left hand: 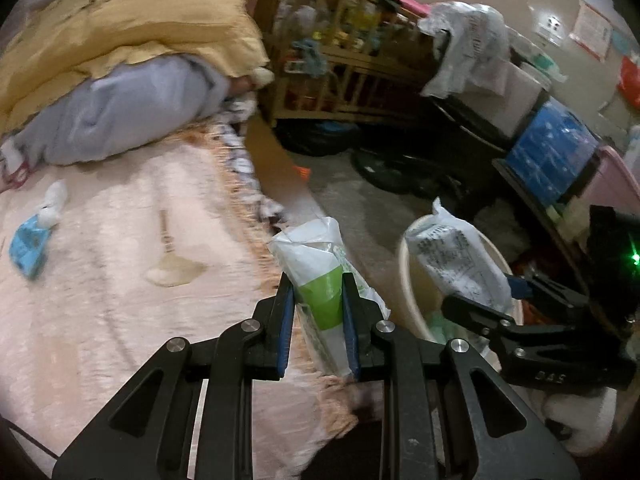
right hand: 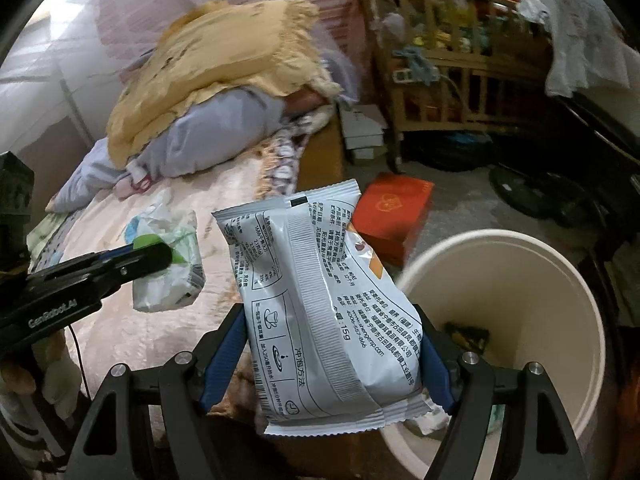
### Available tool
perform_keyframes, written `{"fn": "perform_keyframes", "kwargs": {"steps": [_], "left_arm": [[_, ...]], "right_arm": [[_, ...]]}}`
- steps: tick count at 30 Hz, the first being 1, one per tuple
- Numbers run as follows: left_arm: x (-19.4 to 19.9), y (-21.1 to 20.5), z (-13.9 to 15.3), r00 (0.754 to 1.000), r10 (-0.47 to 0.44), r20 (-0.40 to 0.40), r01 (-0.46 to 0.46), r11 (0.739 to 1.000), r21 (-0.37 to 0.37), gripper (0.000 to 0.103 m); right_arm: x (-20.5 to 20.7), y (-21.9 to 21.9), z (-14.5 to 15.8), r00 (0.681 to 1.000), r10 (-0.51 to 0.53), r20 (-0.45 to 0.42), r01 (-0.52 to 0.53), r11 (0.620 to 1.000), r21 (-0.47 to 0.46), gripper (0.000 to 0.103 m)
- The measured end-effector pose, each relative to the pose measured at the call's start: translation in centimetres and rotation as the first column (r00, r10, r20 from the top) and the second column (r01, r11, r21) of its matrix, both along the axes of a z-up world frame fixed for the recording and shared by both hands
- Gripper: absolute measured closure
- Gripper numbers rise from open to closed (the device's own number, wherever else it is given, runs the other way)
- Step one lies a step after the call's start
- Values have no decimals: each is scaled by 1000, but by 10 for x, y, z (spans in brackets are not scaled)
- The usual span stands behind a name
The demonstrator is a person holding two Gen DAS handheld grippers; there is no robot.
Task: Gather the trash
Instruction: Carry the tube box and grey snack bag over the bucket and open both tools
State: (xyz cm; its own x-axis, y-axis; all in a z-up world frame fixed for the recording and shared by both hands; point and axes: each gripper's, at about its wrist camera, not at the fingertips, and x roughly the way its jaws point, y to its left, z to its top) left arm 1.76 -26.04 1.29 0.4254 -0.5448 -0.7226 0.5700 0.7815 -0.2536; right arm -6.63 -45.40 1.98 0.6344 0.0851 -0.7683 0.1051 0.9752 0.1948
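My left gripper (left hand: 318, 304) is shut on a white and green tissue pack (left hand: 320, 272), held over the bed's edge; it also shows in the right wrist view (right hand: 172, 272). My right gripper (right hand: 336, 352) is shut on a silver snack packet (right hand: 320, 304), held beside the rim of a cream bucket (right hand: 560, 280). In the left wrist view the packet (left hand: 456, 260) hangs over the bucket (left hand: 408, 276). Some trash lies at the bucket's bottom (right hand: 468, 336). A blue wrapper (left hand: 28, 248) and a white crumpled tissue (left hand: 52, 204) lie on the pink blanket (left hand: 120, 280).
A yellow quilt (left hand: 128, 28) and a grey pillow (left hand: 120, 112) are piled at the bed's far end. A wooden crib (right hand: 460, 76) full of things stands behind. A red box (right hand: 392, 212) lies on the floor. Dark clutter and a blue box (left hand: 548, 148) fill the right.
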Motion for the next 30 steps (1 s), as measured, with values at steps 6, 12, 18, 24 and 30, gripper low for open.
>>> {"fn": "perform_keyframes", "kwargs": {"steps": [6,12,18,24,30], "left_arm": [[-9,-39,-1,997,-80,-15,80,997,2,84],[-15,-73,-3,990,-140,-32,141,990,2,84],[-21,-102,-8,980,-188,-61,188,982,1,84],[-27,-123,-16,973,-219,-75,221,975,16,84],[-29,-136,-24,971,-223,-89,227,974,28,84]], "right_arm": [[-16,-32,-4,998,-64,-14,64,998,-1,27],[-30,-61,-9,993,-117,-32,117,993,-1,26],[-43,-86,-17,984,-171,-49,171,985,7,26],[-55,-108,-26,973,-220,-66,221,975,21,25],[-61,-119,-30,969,-238,-61,240,970,35,25]]}}
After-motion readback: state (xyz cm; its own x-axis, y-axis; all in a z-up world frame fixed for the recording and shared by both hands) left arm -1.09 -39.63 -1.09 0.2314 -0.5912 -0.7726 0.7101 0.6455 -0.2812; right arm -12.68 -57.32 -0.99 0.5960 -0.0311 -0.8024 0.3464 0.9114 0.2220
